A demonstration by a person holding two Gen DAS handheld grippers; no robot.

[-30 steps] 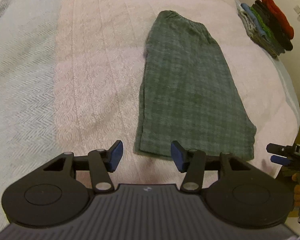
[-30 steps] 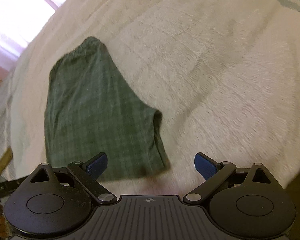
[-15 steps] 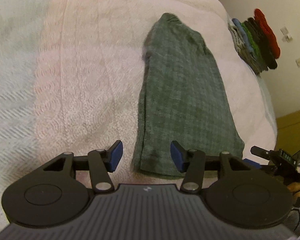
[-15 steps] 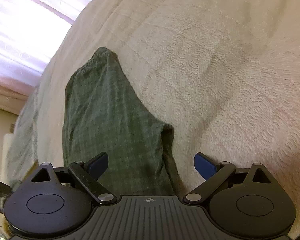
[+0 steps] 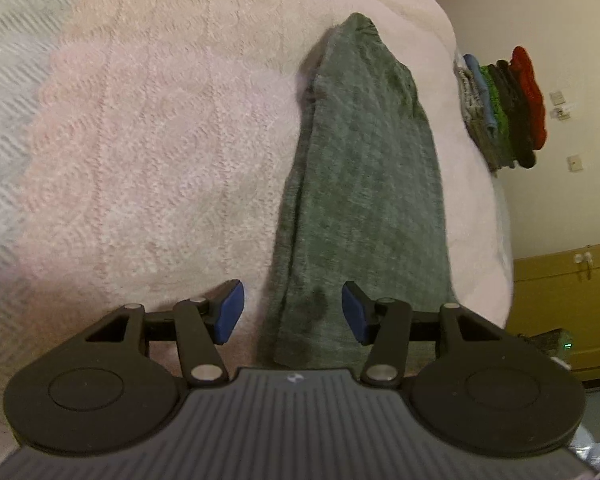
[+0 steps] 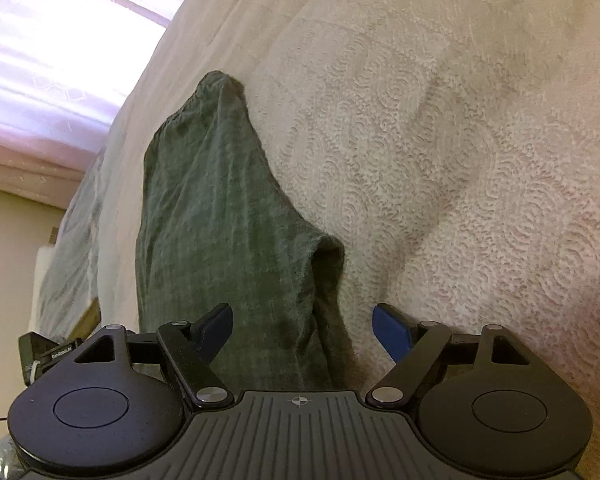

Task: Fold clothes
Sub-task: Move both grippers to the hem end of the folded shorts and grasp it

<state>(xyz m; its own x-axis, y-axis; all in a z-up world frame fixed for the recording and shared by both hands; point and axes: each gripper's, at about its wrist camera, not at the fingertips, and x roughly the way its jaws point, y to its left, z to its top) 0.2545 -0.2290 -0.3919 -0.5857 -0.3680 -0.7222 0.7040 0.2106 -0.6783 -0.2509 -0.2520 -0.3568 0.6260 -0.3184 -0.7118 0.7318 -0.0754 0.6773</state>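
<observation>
Green checked shorts (image 5: 364, 200) lie lengthwise on the pale bedspread (image 5: 160, 140), already halved. Both tongs have dropped low to the near hem in the past second: left tongs (image 5: 292, 316) and right tongs (image 6: 302, 330) gape wide, empty. Corner pinch looks imminent.

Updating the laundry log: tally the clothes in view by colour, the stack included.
Green checked garment spread on the bed: 1
Stack by the wall, as far as layers show:
Red: 1
Black: 1
Green: 1
Blue: 1
Grey patterned: 1
Total: 6
</observation>
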